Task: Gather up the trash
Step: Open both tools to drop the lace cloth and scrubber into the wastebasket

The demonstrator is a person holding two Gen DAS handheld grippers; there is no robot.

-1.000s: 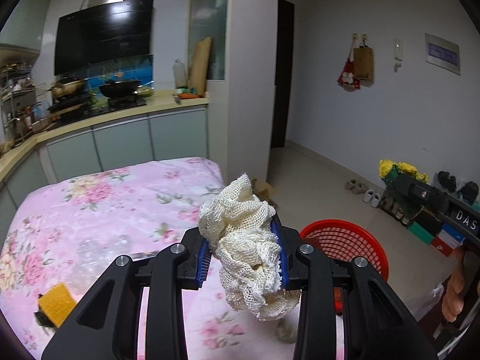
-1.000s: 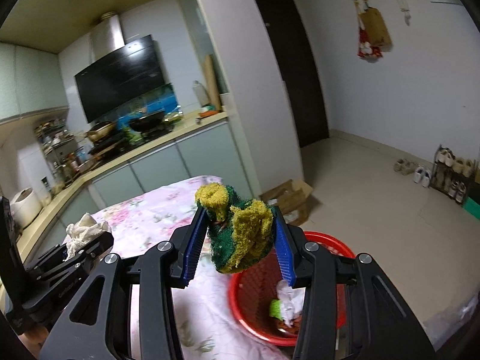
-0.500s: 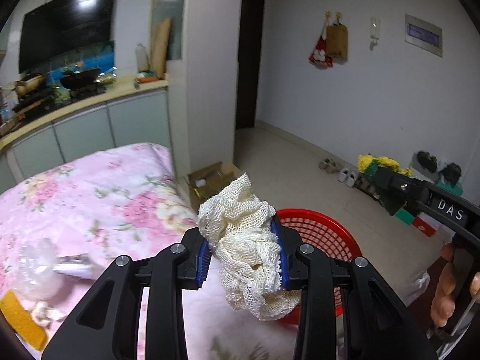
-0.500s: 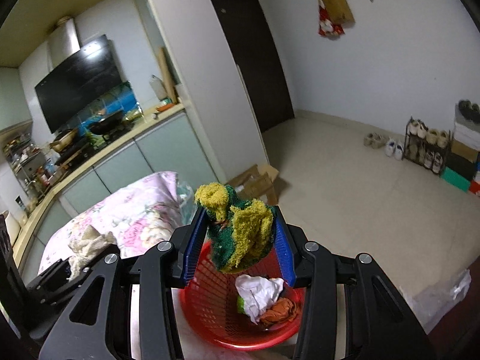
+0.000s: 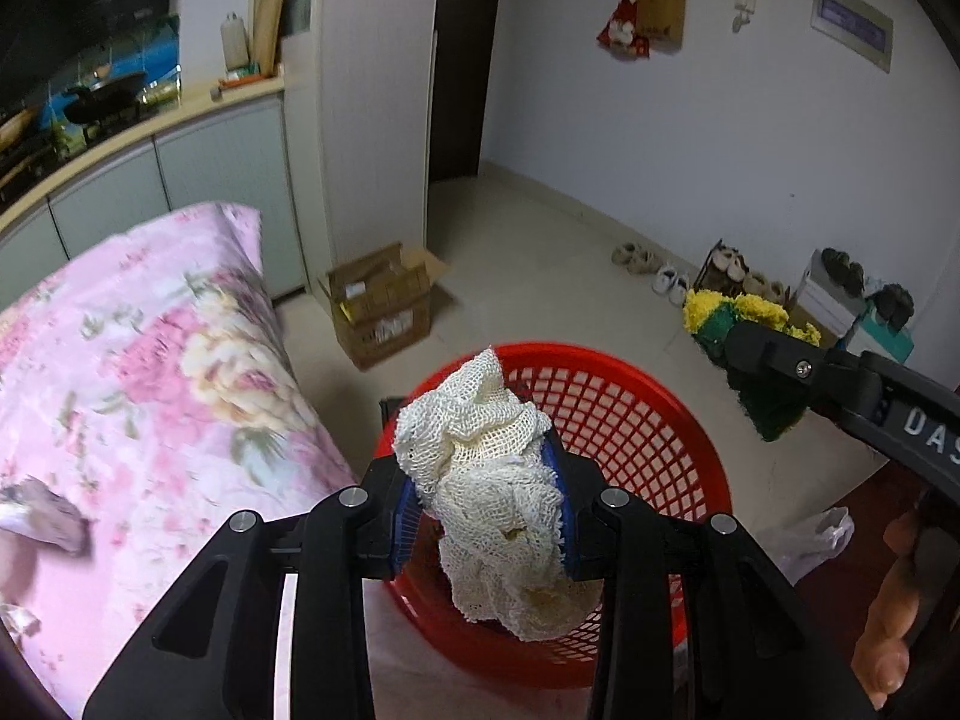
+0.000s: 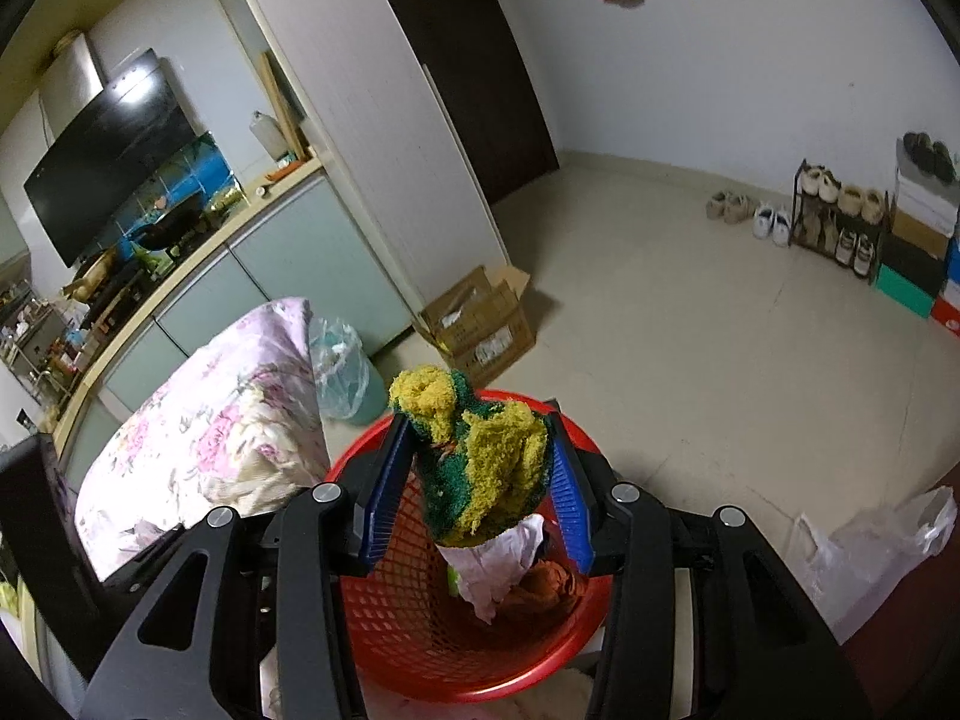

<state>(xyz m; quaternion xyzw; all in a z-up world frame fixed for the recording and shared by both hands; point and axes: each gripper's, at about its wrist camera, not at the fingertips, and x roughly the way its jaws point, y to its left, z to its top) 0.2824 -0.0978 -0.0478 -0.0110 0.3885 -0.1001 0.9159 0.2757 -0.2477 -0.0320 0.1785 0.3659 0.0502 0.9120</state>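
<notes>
Left gripper (image 5: pixel 483 519) clamps cream mesh rag (image 5: pixel 492 498), right gripper (image 6: pixel 474 492) clamps yellow-green cloth (image 6: pixel 480 456); I centre both over red basket (image 6: pixel 420 612), then release.

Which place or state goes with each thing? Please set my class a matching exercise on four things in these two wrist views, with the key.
Things:
1. cream mesh cloth
2. yellow-green fluffy cloth
3. red basket
4. cardboard box

Places or states:
A. on the floor with its flaps open
B. clamped in the right gripper
C. holds white and orange rags
D. clamped in the left gripper

Pairs: 1-D, 2-B, 3-C, 4-A
</notes>
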